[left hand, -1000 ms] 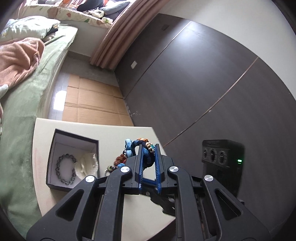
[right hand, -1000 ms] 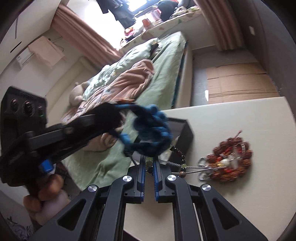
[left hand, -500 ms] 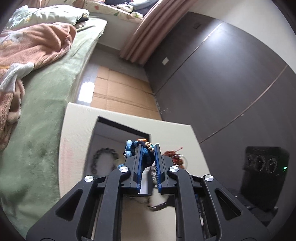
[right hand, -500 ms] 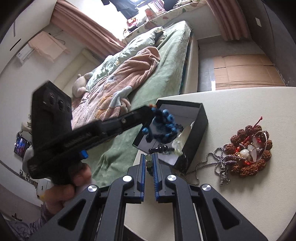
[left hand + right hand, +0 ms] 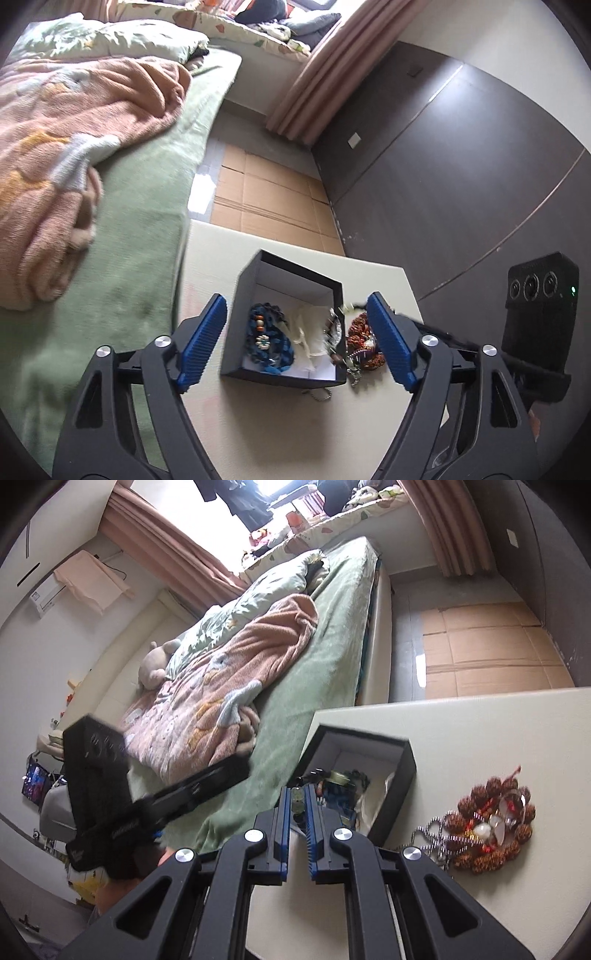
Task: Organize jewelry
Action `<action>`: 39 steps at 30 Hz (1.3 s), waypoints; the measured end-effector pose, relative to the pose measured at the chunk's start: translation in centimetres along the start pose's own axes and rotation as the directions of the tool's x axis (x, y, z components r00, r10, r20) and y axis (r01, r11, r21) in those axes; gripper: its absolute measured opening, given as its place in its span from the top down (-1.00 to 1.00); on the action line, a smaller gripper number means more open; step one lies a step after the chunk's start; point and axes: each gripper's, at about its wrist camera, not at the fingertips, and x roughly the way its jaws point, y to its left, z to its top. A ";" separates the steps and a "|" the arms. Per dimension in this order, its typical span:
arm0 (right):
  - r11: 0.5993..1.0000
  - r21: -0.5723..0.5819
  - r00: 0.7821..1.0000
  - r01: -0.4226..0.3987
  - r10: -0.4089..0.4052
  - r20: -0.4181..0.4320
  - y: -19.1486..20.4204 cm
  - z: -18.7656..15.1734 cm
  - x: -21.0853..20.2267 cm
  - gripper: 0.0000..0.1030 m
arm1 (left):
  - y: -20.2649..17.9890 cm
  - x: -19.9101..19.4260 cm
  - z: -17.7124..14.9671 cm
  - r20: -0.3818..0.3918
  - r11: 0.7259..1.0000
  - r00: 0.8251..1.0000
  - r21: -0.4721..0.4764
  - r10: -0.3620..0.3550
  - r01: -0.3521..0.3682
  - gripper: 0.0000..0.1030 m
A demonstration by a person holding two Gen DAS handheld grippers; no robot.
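Observation:
My left gripper [image 5: 295,299] hovers over the black box [image 5: 284,376], its jaws opening wide with nothing gripped between them. The blue bead jewelry [image 5: 269,339] lies inside the box beside a white pouch [image 5: 308,332]. My right gripper [image 5: 297,794] is shut on a strand of dark and green beads [image 5: 296,801] at the box's [image 5: 400,786] near rim. In the left wrist view that strand [image 5: 338,314] hangs over the box's right wall. A brown seed bracelet [image 5: 495,823] and a silver chain [image 5: 432,830] lie on the table to the right of the box.
The box stands near the left edge of a cream table [image 5: 295,424]. A green bed [image 5: 129,240] with a pink blanket lies just beyond that edge. Cardboard [image 5: 266,199] covers the floor, and a dark wall panel [image 5: 443,166] runs along the right.
My left gripper moved over the box and opened, and the blue bead jewelry dropped into it. The right gripper kept its grip on the strand and shifted slightly toward the box.

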 end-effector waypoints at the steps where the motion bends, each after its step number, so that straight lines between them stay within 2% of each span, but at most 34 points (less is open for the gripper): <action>1: 1.000 -0.001 1.000 0.010 -0.010 0.003 0.2 0.3 0.1 0.84 | 0.2 -0.3 0.0 0.004 1.000 1.000 -0.003 0.005 -0.005 -0.55; 5: 0.996 0.000 0.996 0.089 -0.089 0.007 0.2 1.1 0.8 0.71 | 0.9 -1.2 0.0 0.010 1.000 1.000 -0.017 0.015 -0.015 -0.56; 6: 0.995 0.007 0.995 0.099 -0.099 0.000 0.0 1.1 0.9 0.50 | 1.0 -1.4 -0.2 0.010 1.000 1.000 -0.018 0.017 -0.017 -0.57; 7: 0.995 0.016 0.995 0.102 -0.102 0.006 -0.2 1.1 0.8 0.12 | 1.0 -1.4 -0.3 0.009 1.000 1.000 -0.018 0.018 -0.018 -0.57; 8: 0.994 0.024 0.993 0.111 -0.112 0.023 -0.4 0.9 0.3 -0.19 | 0.8 -1.4 -0.4 0.006 1.000 1.000 -0.015 0.019 -0.019 -0.57; 10: 0.991 0.027 0.990 0.133 -0.135 0.052 -0.8 0.4 -0.7 -0.20 | 0.6 -1.2 -0.7 0.000 1.000 1.000 -0.007 0.020 -0.020 -0.57; 17: 0.978 0.096 0.979 0.185 -0.192 0.068 -4.1 -1.5 -3.7 -0.22 | -2.8 0.5 -2.1 -0.050 0.998 0.999 0.066 0.011 -0.007 -0.57; 26: 0.952 0.198 0.962 0.232 -0.255 0.096 -9.3 -3.7 -7.4 -0.53 | -7.8 2.8 -4.0 -0.115 0.987 0.993 0.156 -0.012 0.030 -0.57; 39: 0.916 0.328 0.952 0.230 -0.282 0.121 -14.5 -6.2 -10.7 -0.53 | -14.0 7.8 -5.5 -0.215 0.960 0.976 0.269 -0.019 0.078 -0.57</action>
